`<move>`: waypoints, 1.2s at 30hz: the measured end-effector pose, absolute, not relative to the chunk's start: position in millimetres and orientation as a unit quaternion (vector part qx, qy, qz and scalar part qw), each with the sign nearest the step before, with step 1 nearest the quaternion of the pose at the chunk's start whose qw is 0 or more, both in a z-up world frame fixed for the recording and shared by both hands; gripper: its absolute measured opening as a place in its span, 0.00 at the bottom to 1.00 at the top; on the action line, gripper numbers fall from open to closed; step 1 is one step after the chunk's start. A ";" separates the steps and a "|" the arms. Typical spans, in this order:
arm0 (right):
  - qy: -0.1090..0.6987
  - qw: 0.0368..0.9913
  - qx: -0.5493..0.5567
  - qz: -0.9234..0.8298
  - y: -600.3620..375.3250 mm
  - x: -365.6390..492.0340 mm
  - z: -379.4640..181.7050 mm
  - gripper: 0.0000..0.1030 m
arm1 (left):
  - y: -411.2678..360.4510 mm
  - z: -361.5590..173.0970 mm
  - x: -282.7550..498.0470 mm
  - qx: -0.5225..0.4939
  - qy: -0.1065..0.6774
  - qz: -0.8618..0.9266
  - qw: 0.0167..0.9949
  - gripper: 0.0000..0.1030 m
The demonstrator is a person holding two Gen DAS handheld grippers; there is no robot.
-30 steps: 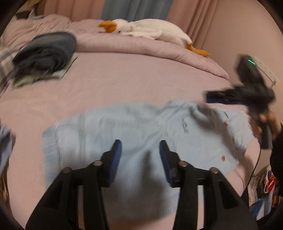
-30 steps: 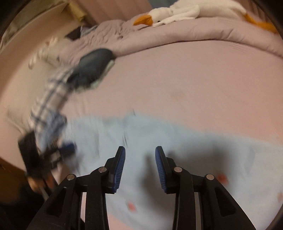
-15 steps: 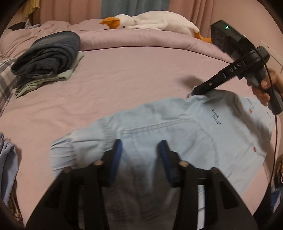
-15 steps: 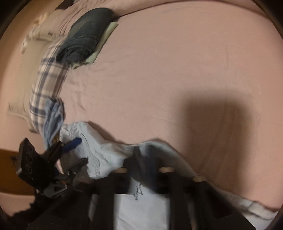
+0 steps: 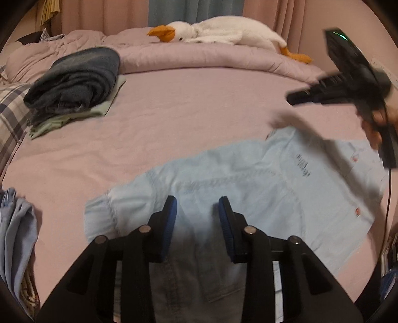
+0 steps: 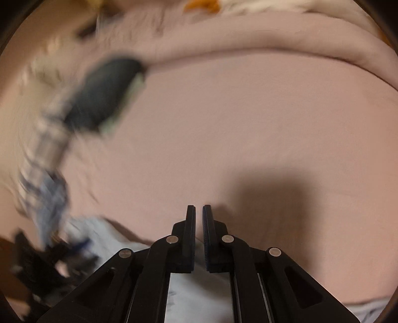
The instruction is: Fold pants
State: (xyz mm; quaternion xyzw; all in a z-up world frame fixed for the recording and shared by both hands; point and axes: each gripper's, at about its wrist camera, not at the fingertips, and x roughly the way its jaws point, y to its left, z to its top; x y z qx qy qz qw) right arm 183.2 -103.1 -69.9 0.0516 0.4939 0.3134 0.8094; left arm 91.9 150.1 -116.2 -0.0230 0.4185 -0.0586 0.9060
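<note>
Folding looks partway: pale blue pants (image 5: 236, 188) lie flattened on the bed (image 5: 199, 104), a final fold likely left. Left claw (image 5: 197, 218) spread just above them, apparently gripping nothing; right claw (image 6: 199, 236) pressed together, empty, clear of the fabric.

We cannot see the near part of the pale blue denim pants (image 5: 248, 188); the black left gripper (image 5: 197, 221) covers it, and its own arms run off the bottom edge; whether its blue pads press cloth we cannot tell. The black handheld right gripper (image 5: 348, 82) is smeared by motion in the left wrist view; the hand (image 5: 375, 126) on it is cut by the right edge. The right wrist view is blurred on its left; the dark folded garment stack (image 6: 107, 94) and plaid fabric (image 6: 44, 149) lose all detail. The white plush goose (image 6: 248, 5) is cropped at the top there.
</note>
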 end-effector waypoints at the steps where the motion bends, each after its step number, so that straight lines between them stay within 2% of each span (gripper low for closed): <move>1: 0.485 0.815 0.045 0.314 -108.2 172.8 -64.4 0.09 | 146.0 -112.1 95.7 -0.029 0.415 -0.069 0.907 0.34; 8: 0.488 0.815 0.006 0.314 -147.6 105.2 -79.9 0.09 | 69.3 -98.3 130.4 -0.010 0.421 -0.183 0.888 0.34; 13: 0.524 0.800 -0.016 0.292 -151.2 100.5 -119.8 0.09 | 3.3 -132.2 170.5 0.031 0.481 -0.227 0.846 0.35; 15: 0.515 0.804 -0.005 0.298 -160.3 109.3 -122.1 0.09 | -0.7 -136.8 184.7 0.030 0.480 -0.213 0.850 0.36; 17: 0.502 0.823 -0.009 0.266 -179.8 125.9 -118.9 0.07 | 2.9 -134.1 195.4 0.011 0.488 -0.199 0.850 0.31; 18: 0.503 0.825 0.007 0.258 -192.2 136.5 -118.4 0.00 | 3.8 -133.9 198.7 0.004 0.491 -0.197 0.849 0.29; 22: 0.493 0.856 0.034 0.150 -243.3 177.1 -107.4 0.00 | 2.1 -132.0 198.8 0.013 0.488 -0.191 0.852 0.29; 26: 0.437 0.870 0.123 0.193 -284.9 160.3 -72.3 0.00 | 3.9 -129.4 202.6 0.017 0.488 -0.190 0.852 0.29; 27: 0.441 0.865 0.124 0.206 -288.9 150.5 -69.4 0.03 | 4.6 -129.8 203.3 0.015 0.488 -0.189 0.852 0.29; 29: 0.463 0.844 0.117 0.244 -285.3 128.8 -75.3 0.23 | 1.0 -132.2 202.2 0.014 0.485 -0.187 0.854 0.29; 30: 0.476 0.834 0.105 0.259 -281.9 120.0 -81.2 0.39 | -0.2 -133.1 202.2 0.014 0.482 -0.186 0.856 0.29; 31: 0.487 0.825 0.083 0.273 -276.8 110.8 -87.4 0.44 | -0.2 -134.0 201.0 0.012 0.480 -0.183 0.858 0.29; 35: 0.499 0.817 -0.006 0.289 -256.9 110.4 -115.1 0.41 | 3.7 -135.2 192.0 0.002 0.479 -0.170 0.861 0.29; 36: 0.495 0.821 0.006 0.284 -261.6 121.6 -116.0 0.27 | 3.0 -134.8 191.1 0.003 0.480 -0.167 0.861 0.29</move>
